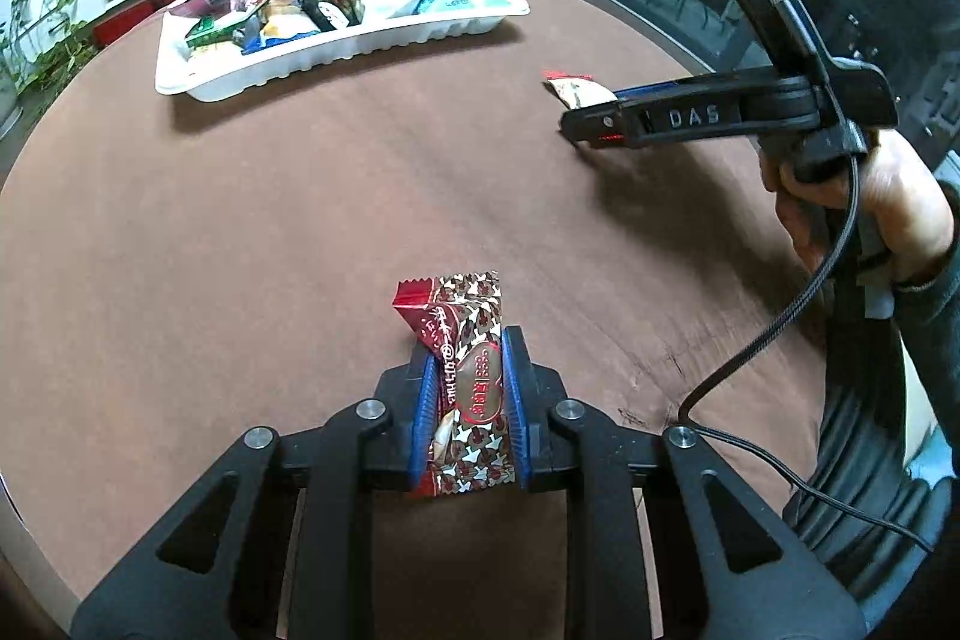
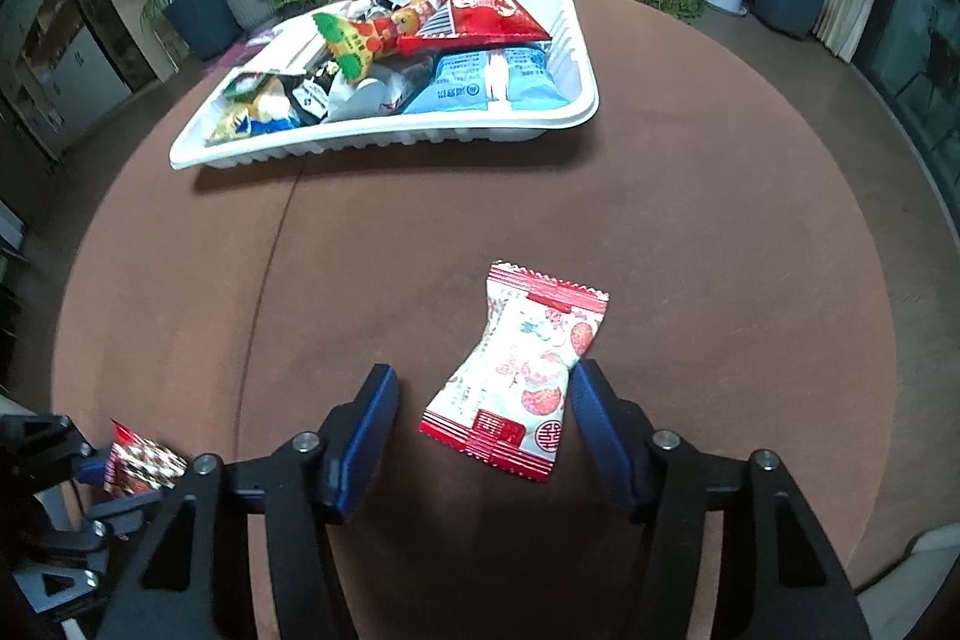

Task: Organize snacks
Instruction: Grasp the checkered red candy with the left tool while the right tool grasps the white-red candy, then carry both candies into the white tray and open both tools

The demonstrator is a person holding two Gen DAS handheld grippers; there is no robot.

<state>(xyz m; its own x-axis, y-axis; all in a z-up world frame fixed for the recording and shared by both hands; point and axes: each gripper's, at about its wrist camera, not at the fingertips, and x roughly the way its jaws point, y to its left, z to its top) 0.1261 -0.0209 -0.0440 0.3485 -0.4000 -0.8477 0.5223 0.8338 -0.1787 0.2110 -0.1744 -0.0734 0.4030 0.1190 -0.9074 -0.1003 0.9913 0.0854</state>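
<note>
The white tray (image 2: pixel 384 136) already holds most snacks. Near it, the left gripper (image 1: pixel 467 400) pinches a brown candy (image 1: pixel 465 382); the right gripper's (image 2: pixel 483 436) fingers straddle a strawberry candy (image 2: pixel 522 370), one pad touching.

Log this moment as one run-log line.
left gripper: shut on brown patterned snack packet | right gripper: open around white-red candy packet | white plastic tray: filled

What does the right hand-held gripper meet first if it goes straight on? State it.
Probably the white and red candy packet, lying on the brown table between the right hand-held gripper's open jaws; one pad looks already at its edge.
</note>
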